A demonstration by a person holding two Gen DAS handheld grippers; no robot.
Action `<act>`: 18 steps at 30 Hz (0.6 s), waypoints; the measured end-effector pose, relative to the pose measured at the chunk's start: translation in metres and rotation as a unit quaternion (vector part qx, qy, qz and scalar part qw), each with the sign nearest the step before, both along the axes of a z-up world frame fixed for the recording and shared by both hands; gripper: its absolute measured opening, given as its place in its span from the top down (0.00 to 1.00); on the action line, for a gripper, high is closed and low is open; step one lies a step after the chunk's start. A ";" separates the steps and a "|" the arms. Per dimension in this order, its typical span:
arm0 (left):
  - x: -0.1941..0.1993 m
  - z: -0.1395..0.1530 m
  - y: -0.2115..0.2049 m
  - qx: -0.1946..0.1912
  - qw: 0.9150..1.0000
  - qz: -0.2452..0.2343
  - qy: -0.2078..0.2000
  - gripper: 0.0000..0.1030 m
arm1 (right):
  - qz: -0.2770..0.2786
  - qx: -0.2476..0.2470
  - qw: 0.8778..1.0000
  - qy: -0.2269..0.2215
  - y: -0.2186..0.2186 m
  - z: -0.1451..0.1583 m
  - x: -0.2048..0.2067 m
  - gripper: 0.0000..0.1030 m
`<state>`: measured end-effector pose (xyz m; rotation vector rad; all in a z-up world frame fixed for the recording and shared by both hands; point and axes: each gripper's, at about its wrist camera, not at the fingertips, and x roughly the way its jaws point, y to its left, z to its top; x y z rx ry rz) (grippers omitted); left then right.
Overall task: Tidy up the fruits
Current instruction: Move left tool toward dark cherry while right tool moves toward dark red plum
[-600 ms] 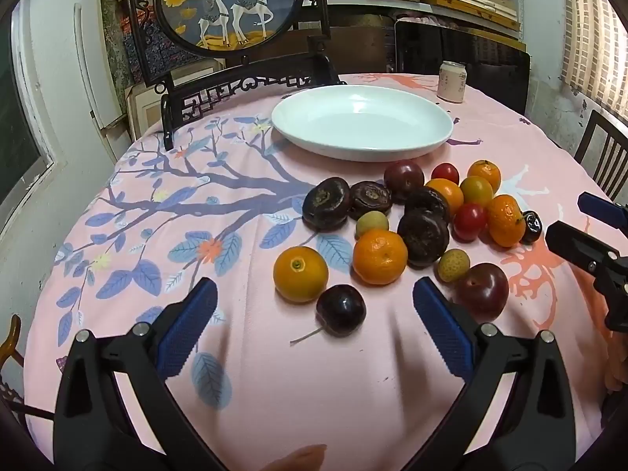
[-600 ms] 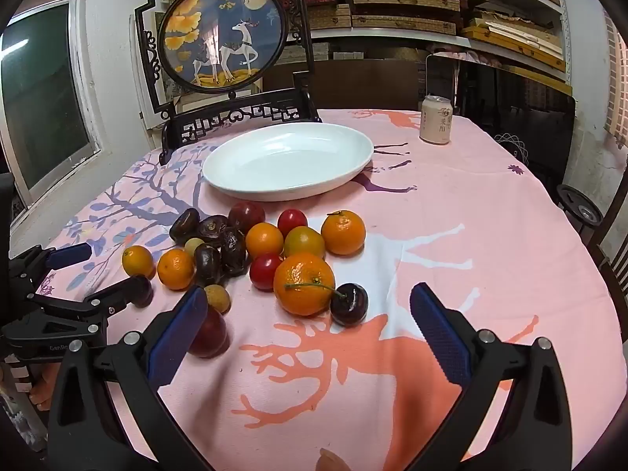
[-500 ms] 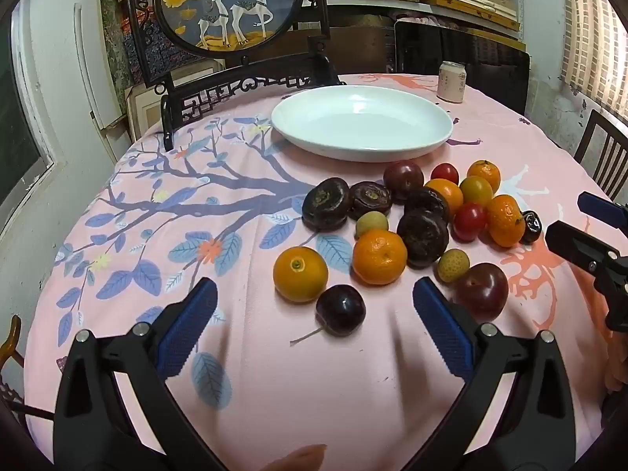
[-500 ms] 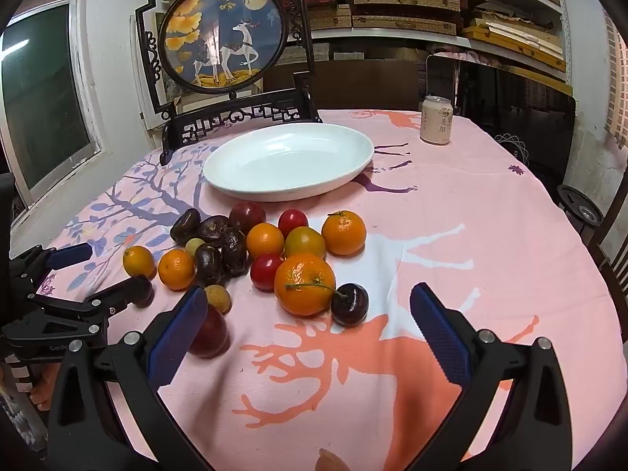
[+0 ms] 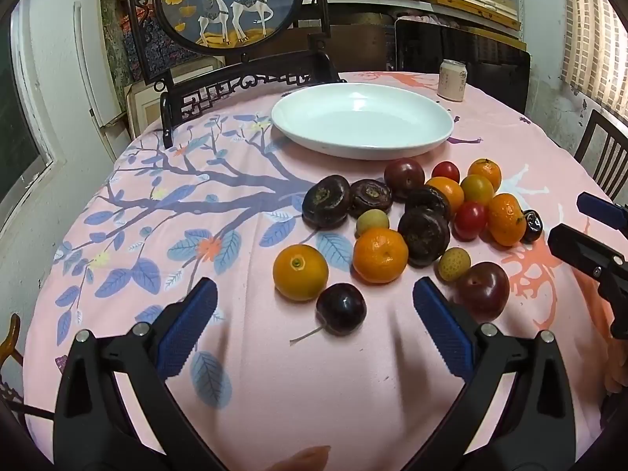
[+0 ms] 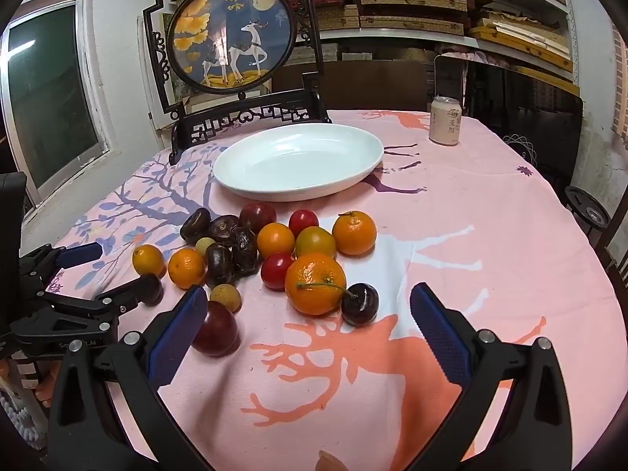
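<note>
both grippers, left gripper [image 5: 314, 324] and right gripper [image 6: 308, 327], released above fruits [image 5: 424, 216].

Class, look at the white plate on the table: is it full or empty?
Empty. The white plate shows only its bare glossy inside in both views; all the fruit lies on the tablecloth before it.

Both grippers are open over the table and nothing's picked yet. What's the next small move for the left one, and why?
Probably ease the left gripper forward and down over the dark cherry, then close. Its jaws stand wide and empty, the cherry lies nearest between them, apart from the other fruit, and the white plate holds nothing. The right gripper is open too.
</note>
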<state>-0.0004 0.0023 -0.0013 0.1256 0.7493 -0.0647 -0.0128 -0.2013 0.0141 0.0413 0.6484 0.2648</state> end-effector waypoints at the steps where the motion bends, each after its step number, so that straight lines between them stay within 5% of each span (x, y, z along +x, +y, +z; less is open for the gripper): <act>1: 0.001 -0.001 -0.001 -0.001 1.000 0.000 0.001 0.02 | 0.001 0.001 1.000 0.001 0.000 0.000 0.000 0.01; 18: 0.008 -0.006 0.004 -0.014 1.000 0.004 0.023 0.02 | 0.029 0.012 1.000 0.002 0.005 0.000 -0.002 0.01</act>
